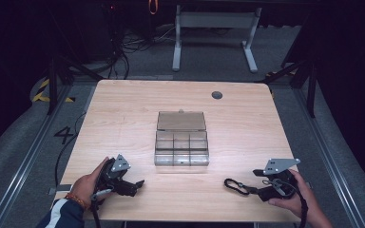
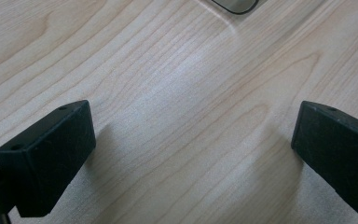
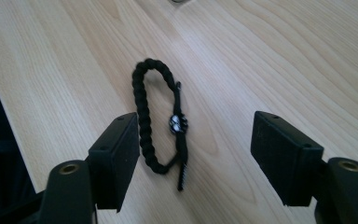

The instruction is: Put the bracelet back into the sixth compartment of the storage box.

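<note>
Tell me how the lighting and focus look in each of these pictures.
High view: the light wooden table is brightly lit against dark surroundings, detail soft. Left gripper view: a pale sheen on the wood between the open jaws, which cast soft shadows. Right gripper view: the black braided cord bracelet is fairly sharp; the near jaws blur slightly.

We see a box (image 1: 181,146) at the middle of the table (image 1: 123,109), its lid behind it. A bracelet (image 1: 235,185) lies near the front edge, right of the box.

Grey carpet floor (image 1: 209,57) — white desk frame (image 1: 215,35) behind, dark surroundings.
</note>
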